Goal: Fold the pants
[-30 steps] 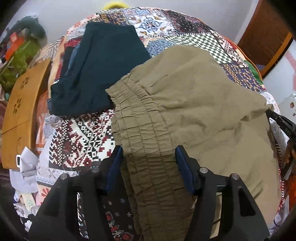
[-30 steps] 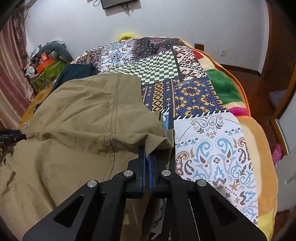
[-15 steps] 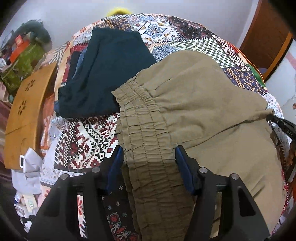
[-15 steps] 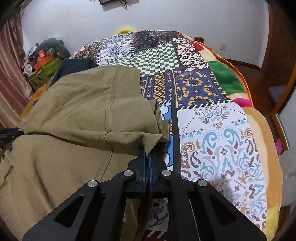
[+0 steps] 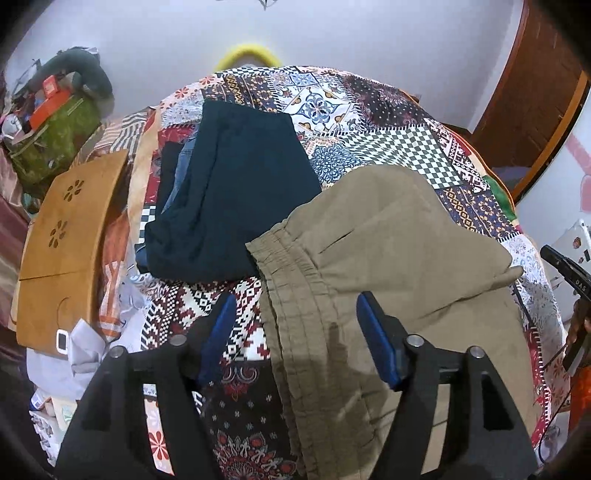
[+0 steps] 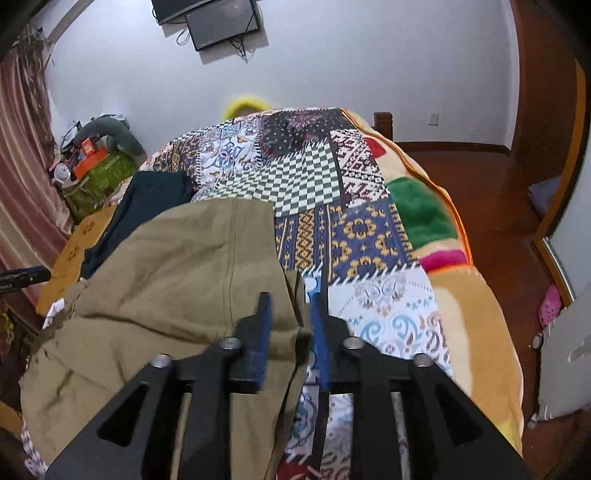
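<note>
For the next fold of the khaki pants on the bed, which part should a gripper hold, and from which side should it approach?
Probably the gathered elastic waistband of the khaki pants. It is a thick, ridged edge lying free on the quilt, so it gives a firm hold. Come from the near side, where the open left gripper already straddles it. The right gripper is open at the opposite corner.

The lower part of the khaki pants (image 5: 388, 280) runs behind the left gripper (image 5: 295, 332) and off the bottom edge. A dark folded garment (image 5: 236, 199) covers most of a blue one beneath it. In the right wrist view, the right gripper (image 6: 290, 325) hides the pants' hem corner, and the wall screen (image 6: 221, 22) is cut off at the top.
</note>
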{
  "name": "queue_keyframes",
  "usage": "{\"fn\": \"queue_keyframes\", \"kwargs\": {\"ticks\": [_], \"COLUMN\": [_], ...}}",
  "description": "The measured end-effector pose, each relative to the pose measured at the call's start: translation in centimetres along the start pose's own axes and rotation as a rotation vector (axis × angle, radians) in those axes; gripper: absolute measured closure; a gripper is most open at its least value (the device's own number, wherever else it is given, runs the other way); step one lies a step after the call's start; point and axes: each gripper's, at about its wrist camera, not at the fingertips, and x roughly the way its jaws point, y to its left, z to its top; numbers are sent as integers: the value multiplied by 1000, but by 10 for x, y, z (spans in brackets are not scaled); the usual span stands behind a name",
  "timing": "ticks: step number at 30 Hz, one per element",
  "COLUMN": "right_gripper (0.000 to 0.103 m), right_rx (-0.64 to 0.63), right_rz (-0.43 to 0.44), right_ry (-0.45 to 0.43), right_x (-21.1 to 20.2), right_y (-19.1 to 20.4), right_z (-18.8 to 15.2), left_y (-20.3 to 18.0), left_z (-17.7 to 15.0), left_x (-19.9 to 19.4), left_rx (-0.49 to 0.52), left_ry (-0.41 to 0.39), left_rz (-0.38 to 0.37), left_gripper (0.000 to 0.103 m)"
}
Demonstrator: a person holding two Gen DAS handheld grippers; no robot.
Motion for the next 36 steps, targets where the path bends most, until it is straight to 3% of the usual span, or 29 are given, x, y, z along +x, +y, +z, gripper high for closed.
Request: {"fn": "queue_keyframes", "kwargs": {"ticks": [3, 12, 19, 22, 24, 26, 29, 36], "right_gripper": [66, 66, 65, 71, 85, 88, 91, 93], "right_rx": [-6, -31, -39, -51, -58, -68, -119, -177], "right_rz": [5, 34, 72, 69, 54, 50, 27, -39], "right_ry": [13, 136, 196, 190, 181, 163, 144, 146], "right_x": [13, 69, 90, 92, 91, 87, 82, 88], "right_y": [3, 7, 8, 9, 8, 8, 15, 22], "right_z": [4, -2, -11, -15, -16, -16, -18, -19], "left_y": [0, 2, -1, 1, 2, 2, 0, -1], "left_z": [3, 0, -6, -8, -7, -7, -7, -12], "left_x": [15, 68, 85, 87, 86, 81, 77, 73], "left_rx": [-4, -62, -47, -56, -59, -43, -9, 11], "left_ry": [35, 157, 188, 189, 177, 143, 123, 72], "left_rz": [-6, -64, -72, -75, -45, 7, 20, 100], "left_gripper": [28, 27, 23, 23, 26, 34, 43, 44]}}
